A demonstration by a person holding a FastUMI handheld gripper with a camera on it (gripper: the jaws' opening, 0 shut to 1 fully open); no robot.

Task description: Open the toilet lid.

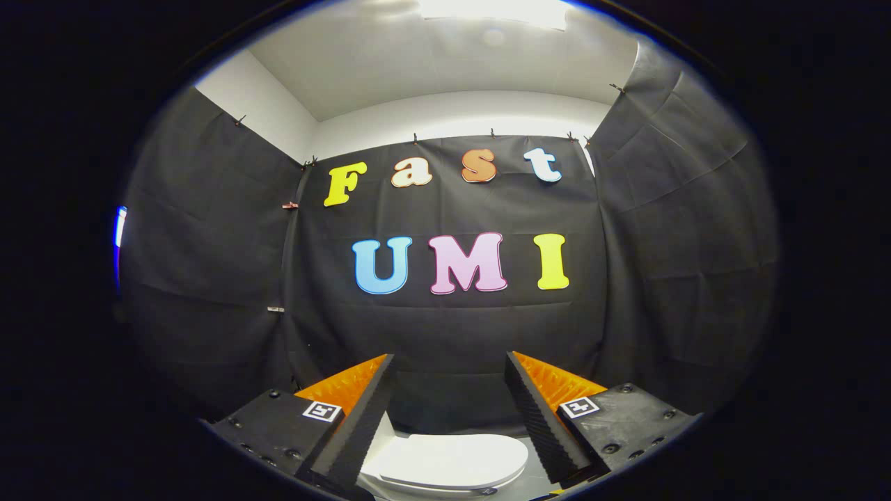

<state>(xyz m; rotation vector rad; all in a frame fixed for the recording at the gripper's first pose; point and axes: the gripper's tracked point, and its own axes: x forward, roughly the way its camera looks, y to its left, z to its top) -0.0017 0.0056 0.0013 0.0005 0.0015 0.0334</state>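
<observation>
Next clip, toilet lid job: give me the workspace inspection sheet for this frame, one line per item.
Surface: pale floor around the toilet, seen in a small strip; no table.
Job's things: white toilet lid lies flat and closed, below and between the fingers.
Clutter: nothing seen.
Grippers: hand-held gripper open, fingers spread wide, touching nothing; it sits above the lid and points at the back wall.
Cables: nothing seen.
Surroundings: black cloth covers the booth's three walls, held by clips along its top edge; white wall and ceiling above, with a ceiling light on.
</observation>
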